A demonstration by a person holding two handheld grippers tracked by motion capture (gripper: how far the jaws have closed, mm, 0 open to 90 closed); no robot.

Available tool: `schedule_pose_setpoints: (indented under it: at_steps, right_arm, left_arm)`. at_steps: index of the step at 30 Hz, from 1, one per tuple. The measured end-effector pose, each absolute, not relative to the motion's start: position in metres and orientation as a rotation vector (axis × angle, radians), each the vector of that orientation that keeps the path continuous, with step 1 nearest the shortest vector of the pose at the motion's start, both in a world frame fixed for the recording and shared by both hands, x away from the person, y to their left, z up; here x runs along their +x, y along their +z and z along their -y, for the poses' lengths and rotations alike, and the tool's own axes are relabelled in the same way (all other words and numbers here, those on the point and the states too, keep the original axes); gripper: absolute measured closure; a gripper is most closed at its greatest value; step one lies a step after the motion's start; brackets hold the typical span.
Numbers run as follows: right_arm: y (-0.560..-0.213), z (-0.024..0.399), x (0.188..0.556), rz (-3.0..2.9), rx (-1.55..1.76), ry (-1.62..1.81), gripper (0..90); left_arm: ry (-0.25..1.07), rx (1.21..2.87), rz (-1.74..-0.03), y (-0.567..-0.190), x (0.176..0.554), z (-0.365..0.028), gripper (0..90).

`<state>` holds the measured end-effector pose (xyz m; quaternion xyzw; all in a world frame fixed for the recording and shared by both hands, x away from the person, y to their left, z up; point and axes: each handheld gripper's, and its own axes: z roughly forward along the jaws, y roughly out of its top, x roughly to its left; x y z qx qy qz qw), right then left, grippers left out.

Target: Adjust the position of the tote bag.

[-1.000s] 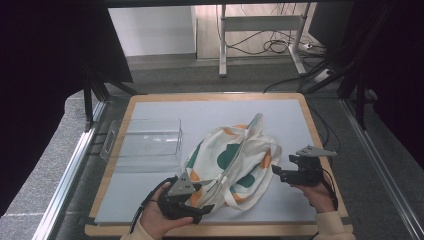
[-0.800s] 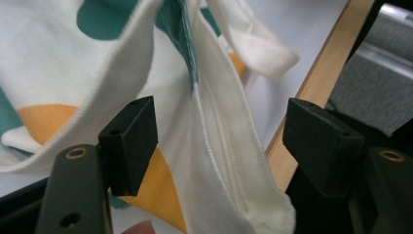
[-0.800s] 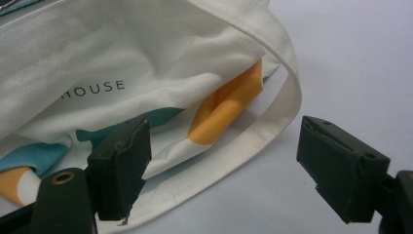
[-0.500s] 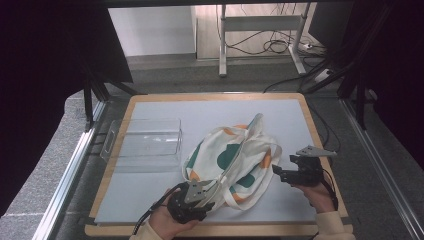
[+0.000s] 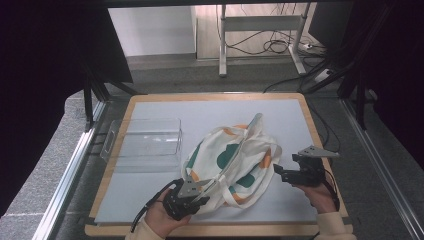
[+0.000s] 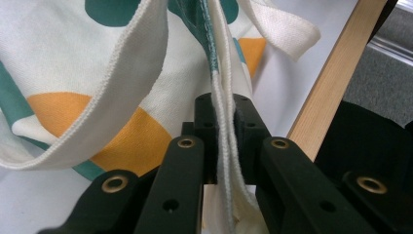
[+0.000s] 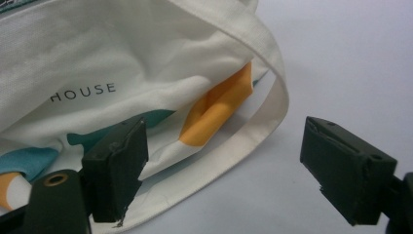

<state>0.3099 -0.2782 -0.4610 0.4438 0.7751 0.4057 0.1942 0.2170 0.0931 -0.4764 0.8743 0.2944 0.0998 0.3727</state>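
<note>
A cream tote bag [image 5: 235, 160] with green and orange patches lies crumpled on the white mat [image 5: 200, 112]. My left gripper [image 5: 200, 192] is at the bag's near left edge. In the left gripper view its jaws have just been closing, and the left gripper [image 6: 225, 122] is now shut on the bag's doubled rim [image 6: 223, 97], which its pads pinch. At the bag's right side my right gripper [image 5: 279, 172] is held level and open. In the right gripper view nothing sits between the wide-apart jaws of the right gripper [image 7: 229, 161]. The bag [image 7: 122, 63] and a strap loop [image 7: 253, 131] lie just ahead.
A clear plastic box [image 5: 145, 142] stands on the mat, left of the bag. The table's wooden border [image 5: 310, 120] frames the mat. Cables and a metal stand lie on the floor beyond the far edge.
My left gripper has shifted slightly right to the bag's edge, and its jaws have shut on the fabric. The right gripper has stayed where it was.
</note>
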Motion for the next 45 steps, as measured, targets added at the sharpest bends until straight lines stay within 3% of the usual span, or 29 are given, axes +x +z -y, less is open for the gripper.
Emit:
schedule_pose_setpoints:
  at_steps: [19,45]
  right_arm:
    - [-0.446,0.267,0.314,-2.143,1.293,1.196,17.3]
    - [-0.403,0.239,0.387,-2.139,1.379,1.145,19.6]
  left_arm:
    - [0.228,2.224,-0.736,-0.479,0.219,-0.095,84.0]
    - [0.197,2.181,-0.761,-0.481,0.219,-0.099,84.0]
